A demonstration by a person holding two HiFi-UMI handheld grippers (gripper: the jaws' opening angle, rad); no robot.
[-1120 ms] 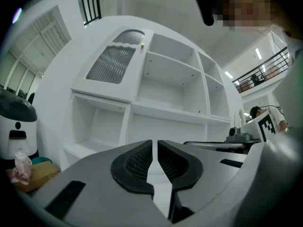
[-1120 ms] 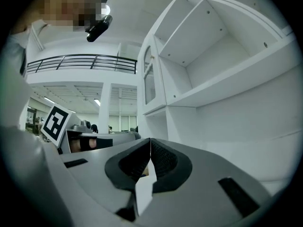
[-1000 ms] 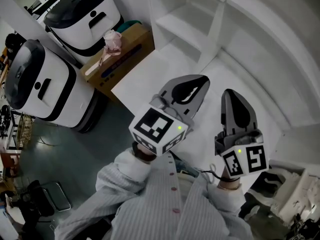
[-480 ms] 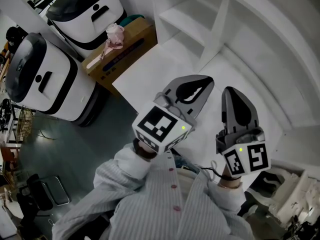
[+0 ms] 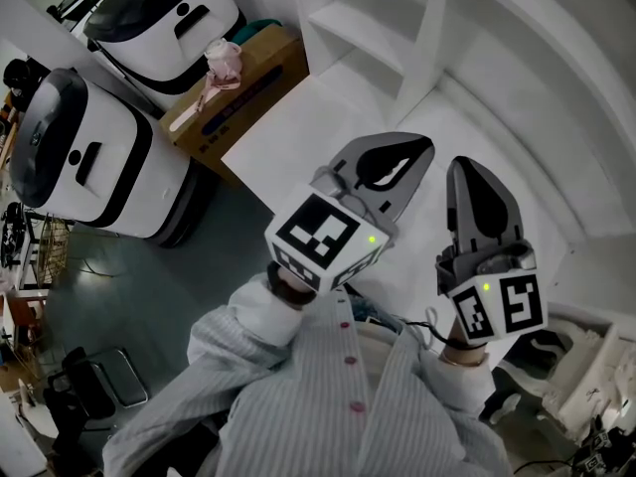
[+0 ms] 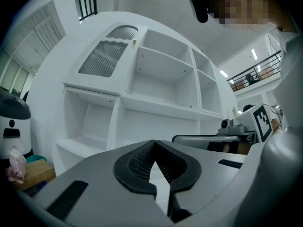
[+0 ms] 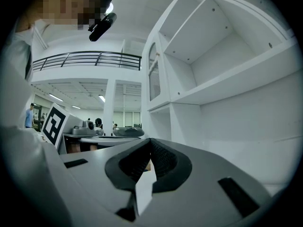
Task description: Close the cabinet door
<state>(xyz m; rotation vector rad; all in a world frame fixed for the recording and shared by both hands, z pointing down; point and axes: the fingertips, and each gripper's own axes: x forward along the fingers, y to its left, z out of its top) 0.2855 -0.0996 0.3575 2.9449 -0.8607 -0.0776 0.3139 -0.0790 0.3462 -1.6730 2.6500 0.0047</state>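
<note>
Left gripper view shows the left claw (image 6: pixel 154 145) pressed together on nothing, and the right claw (image 7: pixel 148 144) beside it is likewise closed and empty. The cabinet door (image 6: pixel 108 55), ribbed glass with a small knob (image 6: pixel 134 40), sits high and left of the left claw, well apart, seemingly ajar. I'd raise that claw, lay its flat side against the panel's free edge and push steadily until flush.
</note>
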